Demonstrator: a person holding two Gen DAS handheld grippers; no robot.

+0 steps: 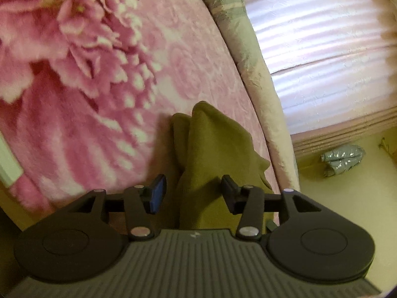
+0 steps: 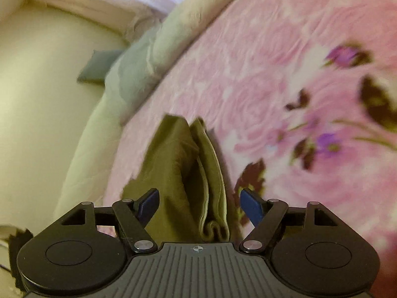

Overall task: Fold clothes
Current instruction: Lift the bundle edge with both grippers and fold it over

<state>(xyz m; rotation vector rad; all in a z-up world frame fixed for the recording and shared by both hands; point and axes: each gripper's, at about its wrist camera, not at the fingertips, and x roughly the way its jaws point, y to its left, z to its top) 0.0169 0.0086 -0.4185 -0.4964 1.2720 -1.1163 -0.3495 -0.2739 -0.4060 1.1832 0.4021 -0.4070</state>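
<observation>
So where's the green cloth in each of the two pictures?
Left wrist view: the olive-green cloth is at lower centre, bunched up between the left gripper's open fingers.
Right wrist view: the same cloth is at lower centre, folded in layers between the right gripper's open fingers.
Shared landmark: the pink flowered blanket under the cloth.

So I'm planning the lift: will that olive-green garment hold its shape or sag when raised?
The olive-green garment will probably sag: it bunches in soft folds between the open right claw. Likely light, since thin layered edges show. It may drag on the plush pink floral blanket.
</observation>
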